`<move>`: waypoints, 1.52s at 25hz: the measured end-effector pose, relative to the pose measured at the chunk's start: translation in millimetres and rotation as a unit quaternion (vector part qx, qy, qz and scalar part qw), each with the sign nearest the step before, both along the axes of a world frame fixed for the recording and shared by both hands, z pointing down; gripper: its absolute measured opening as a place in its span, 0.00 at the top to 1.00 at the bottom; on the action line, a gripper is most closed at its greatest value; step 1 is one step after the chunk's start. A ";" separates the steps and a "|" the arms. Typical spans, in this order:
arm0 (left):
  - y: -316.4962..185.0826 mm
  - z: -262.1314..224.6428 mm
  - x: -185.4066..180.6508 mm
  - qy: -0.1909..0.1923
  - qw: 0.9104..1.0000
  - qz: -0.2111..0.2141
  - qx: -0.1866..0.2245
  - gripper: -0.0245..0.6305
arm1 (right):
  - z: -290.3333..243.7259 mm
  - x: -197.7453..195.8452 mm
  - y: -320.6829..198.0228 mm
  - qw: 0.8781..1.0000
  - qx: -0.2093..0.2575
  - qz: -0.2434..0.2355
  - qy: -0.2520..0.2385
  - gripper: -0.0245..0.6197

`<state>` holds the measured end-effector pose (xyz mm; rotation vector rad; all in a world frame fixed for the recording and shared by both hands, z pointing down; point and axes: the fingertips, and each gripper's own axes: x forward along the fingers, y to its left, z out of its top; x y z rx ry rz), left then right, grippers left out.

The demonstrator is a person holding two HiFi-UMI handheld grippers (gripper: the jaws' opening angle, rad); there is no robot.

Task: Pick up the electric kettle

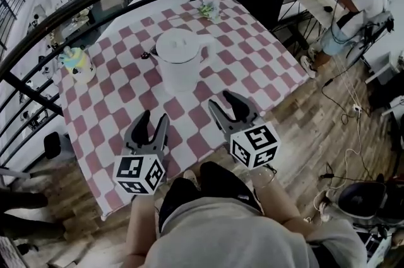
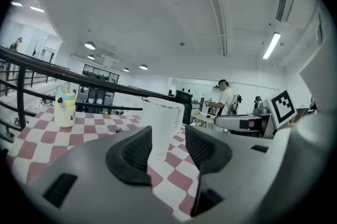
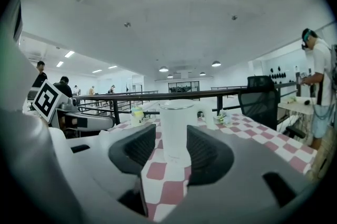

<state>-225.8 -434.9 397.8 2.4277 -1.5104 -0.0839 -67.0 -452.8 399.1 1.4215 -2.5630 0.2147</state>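
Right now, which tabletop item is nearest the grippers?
The white electric kettle, mid-table, lidded; the yellow container sits at the left edge, the crumpled item farther back.

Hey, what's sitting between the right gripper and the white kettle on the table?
Only bare checkered tablecloth. The head view shows nothing else on the stretch from the right gripper to the kettle, and the right gripper view agrees.

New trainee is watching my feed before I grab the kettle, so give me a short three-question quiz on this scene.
1. True or false: the left gripper is gripping the electric kettle.
2. In the head view, the kettle's handle points: A left, B right, C toward the viewer.
3. Fill in: the right gripper holds its jaws ___.
Key: 1 false; 2 B; 3 apart.
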 end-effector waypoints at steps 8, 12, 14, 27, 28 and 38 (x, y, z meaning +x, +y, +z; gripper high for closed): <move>-22.5 21.0 3.4 -0.001 1.000 -0.005 -0.027 0.63 | 19.2 16.5 -41.2 1.000 -0.020 0.004 0.000 0.68; -39.0 18.9 11.4 -0.005 1.000 0.012 -0.023 0.58 | 26.5 23.0 -70.1 1.000 -0.028 -0.010 0.008 0.67; -48.1 17.8 15.0 -0.019 0.999 0.020 -0.019 0.56 | 27.5 27.2 -87.1 0.999 -0.026 -0.018 0.012 0.65; -115.6 35.1 13.7 -0.061 0.998 0.014 -0.031 0.48 | 40.0 33.9 -177.0 0.995 -0.019 -0.069 0.072 0.59; -119.2 35.2 14.3 -0.062 0.998 0.018 -0.029 0.48 | 41.7 33.8 -180.6 0.994 -0.019 -0.073 0.079 0.57; -138.9 37.7 22.9 -0.064 0.993 0.094 -0.024 0.43 | 52.2 21.8 -195.1 0.982 0.004 -0.128 0.139 0.53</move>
